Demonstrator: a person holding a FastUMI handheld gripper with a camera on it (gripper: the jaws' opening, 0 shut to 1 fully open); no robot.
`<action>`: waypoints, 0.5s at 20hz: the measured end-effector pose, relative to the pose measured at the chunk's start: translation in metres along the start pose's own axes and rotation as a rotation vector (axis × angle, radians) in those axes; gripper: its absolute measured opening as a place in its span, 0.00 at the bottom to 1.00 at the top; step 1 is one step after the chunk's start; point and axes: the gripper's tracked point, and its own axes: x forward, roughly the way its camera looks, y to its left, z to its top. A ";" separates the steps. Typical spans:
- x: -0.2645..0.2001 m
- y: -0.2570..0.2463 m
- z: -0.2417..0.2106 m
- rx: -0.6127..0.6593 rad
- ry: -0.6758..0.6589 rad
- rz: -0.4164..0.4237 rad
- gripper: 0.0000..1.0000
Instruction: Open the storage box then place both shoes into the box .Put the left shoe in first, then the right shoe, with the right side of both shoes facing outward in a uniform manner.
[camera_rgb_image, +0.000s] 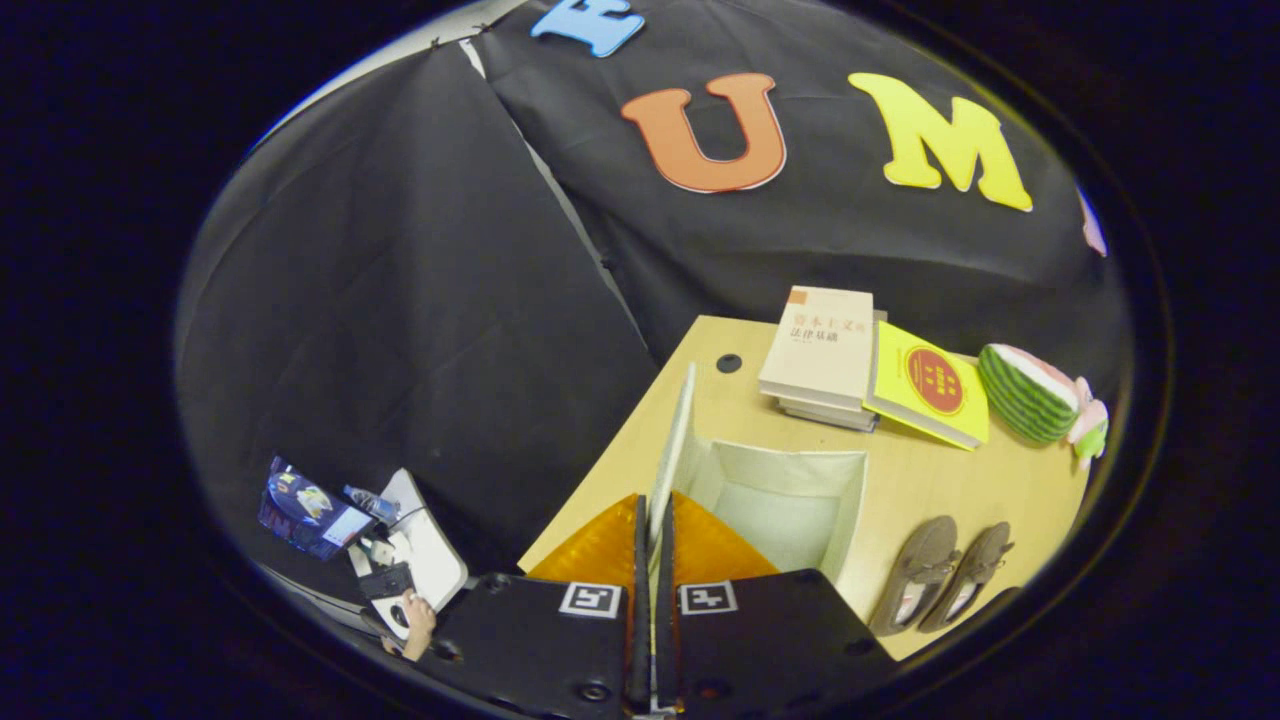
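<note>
The white storage box (852, 505) stands open on the wooden table (940, 480), its pale inside bare. Its lid (678, 430) is swung up on edge along the box's left side. My gripper (654, 505) is shut on the lid's near edge, with the thin panel pinched between both fingers. Two grey-brown shoes lie side by side on the table to the right of the box, toes pointing away: one shoe (918, 575) nearer the box, the other shoe (970, 575) beside it. Both are well apart from my fingers.
Beyond the box lie a stack of books (820, 350) and a yellow book (930, 385), with a watermelon plush (1025, 395) further right. A small black hole (729, 363) marks the table's far corner. Off the table, below left, a person's hand (418, 615) rests by white equipment.
</note>
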 end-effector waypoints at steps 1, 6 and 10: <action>0.006 0.010 0.002 0.009 0.000 -0.008 0.09; 0.037 0.055 0.006 0.172 -0.018 0.002 0.12; 0.046 0.035 0.002 0.103 -0.014 -0.141 0.43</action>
